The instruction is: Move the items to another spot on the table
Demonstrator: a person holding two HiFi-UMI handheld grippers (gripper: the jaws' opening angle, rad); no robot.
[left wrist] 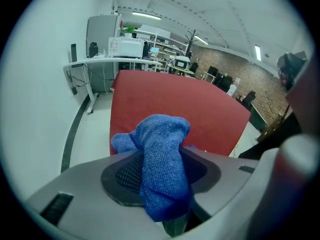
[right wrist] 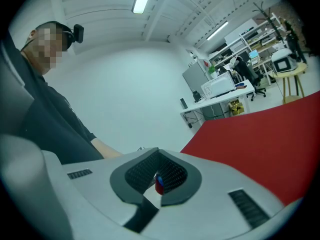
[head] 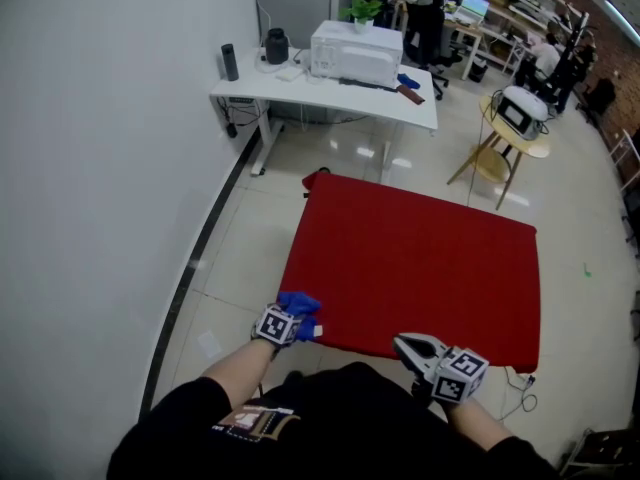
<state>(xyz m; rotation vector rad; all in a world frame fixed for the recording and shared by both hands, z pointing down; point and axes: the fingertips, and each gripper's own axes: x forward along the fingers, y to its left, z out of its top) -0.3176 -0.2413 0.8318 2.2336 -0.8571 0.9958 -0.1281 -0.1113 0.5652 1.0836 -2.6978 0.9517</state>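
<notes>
A table under a red cloth (head: 420, 258) fills the middle of the head view, its top bare. At the table's near left corner my left gripper (head: 300, 318) is shut on a crumpled blue cloth (head: 298, 305). In the left gripper view the blue cloth (left wrist: 162, 154) bulges up between the two dark pads of the left gripper (left wrist: 162, 176), in front of the red table (left wrist: 175, 99). My right gripper (head: 405, 346) hovers at the table's near edge. The right gripper (right wrist: 159, 180) is shut on a tiny red-and-blue object (right wrist: 159, 185).
Beyond the red table stands a white desk (head: 330, 93) carrying a white box-shaped appliance (head: 355, 53), a dark jug and a black bottle (head: 230, 61). A round wooden stool (head: 515, 138) holds a small device at the back right. A grey wall runs along the left.
</notes>
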